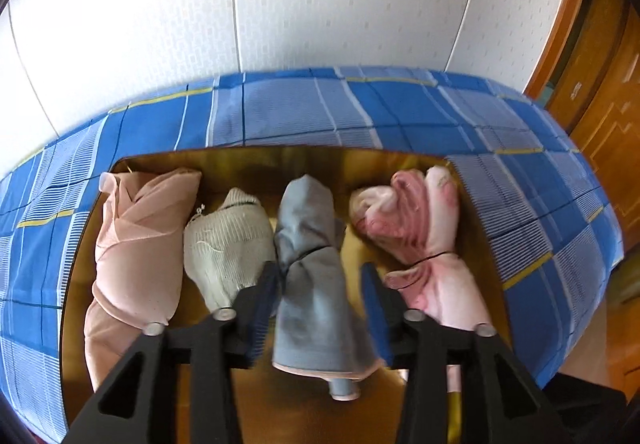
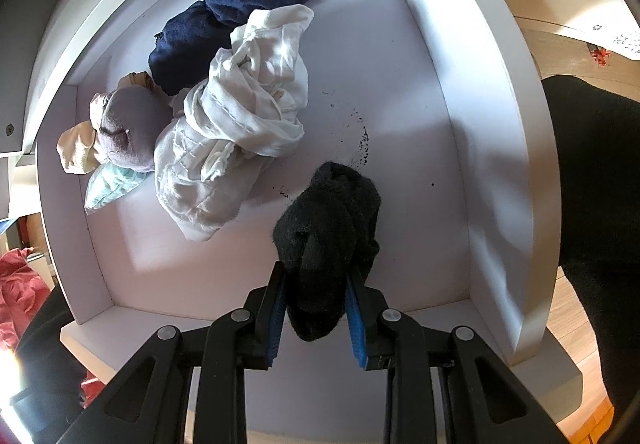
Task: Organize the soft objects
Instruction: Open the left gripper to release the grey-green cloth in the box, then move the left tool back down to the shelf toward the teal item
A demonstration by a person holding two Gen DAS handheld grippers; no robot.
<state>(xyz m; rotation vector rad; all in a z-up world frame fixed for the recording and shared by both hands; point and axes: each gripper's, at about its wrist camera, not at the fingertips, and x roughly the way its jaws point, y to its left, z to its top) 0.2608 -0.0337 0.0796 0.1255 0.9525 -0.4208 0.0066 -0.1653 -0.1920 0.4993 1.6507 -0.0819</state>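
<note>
The right gripper (image 2: 318,280) squeezed a black sock bundle (image 2: 330,236) over a white drawer (image 2: 400,83). In the drawer lay a white cloth (image 2: 236,131), a dark blue cloth (image 2: 240,15) touching it, and a small purple bundle (image 2: 128,131) beside them.

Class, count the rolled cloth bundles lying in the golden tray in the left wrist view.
4, in a row: peach bundle far left, cream knit bundle, grey-blue bundle between the left gripper fingers, pink bundle far right.

White patterned wall (image 1: 160,23) behind a blue checked bed (image 1: 400,111); wooden door (image 1: 600,91) right.
</note>
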